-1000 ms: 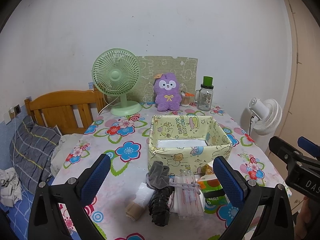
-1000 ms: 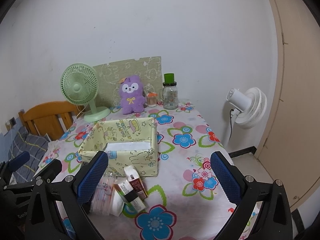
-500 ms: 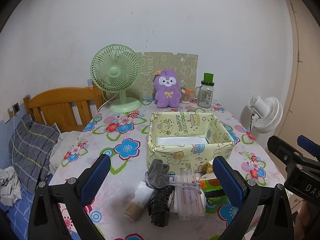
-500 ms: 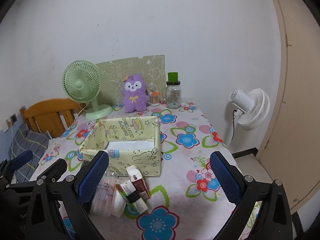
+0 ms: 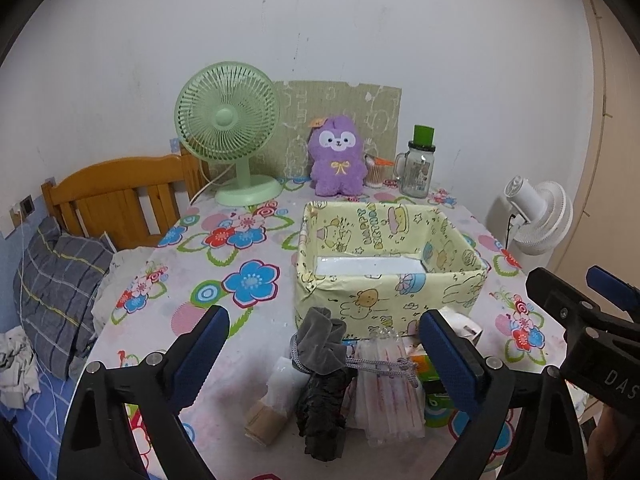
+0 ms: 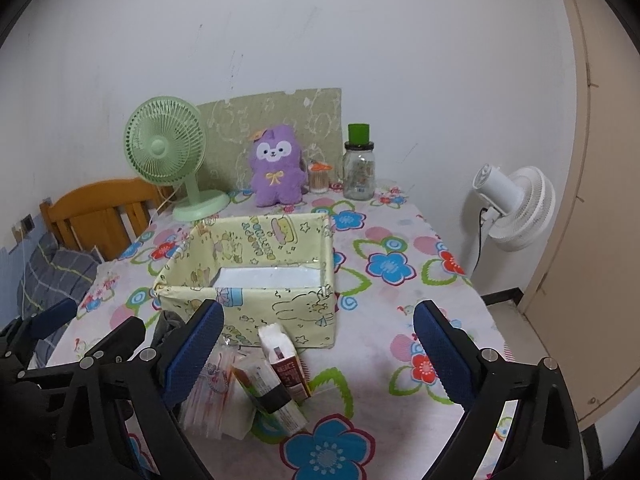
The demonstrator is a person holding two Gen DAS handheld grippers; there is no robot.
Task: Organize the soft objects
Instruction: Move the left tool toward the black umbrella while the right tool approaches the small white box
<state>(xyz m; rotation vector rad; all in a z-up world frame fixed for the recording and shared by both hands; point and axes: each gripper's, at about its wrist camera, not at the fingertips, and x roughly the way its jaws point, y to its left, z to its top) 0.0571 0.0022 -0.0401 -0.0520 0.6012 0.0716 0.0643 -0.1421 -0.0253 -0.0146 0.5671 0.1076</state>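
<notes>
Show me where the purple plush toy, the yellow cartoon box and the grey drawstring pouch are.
purple plush toy (image 5: 338, 158): left wrist view, on its belly.
yellow cartoon box (image 5: 384, 300): left wrist view, on its front wall.
grey drawstring pouch (image 5: 322, 346): left wrist view, on its gathered fabric.

bed cut by frame edge, green packet partly hidden

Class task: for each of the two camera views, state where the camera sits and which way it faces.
Left wrist: sits on the left gripper, angled down across the table at the grey pouch; own fingers and right gripper show.
Right wrist: sits on the right gripper, facing the yellow box; left gripper shows.
Shared: box, purple plush, green fan.
</notes>
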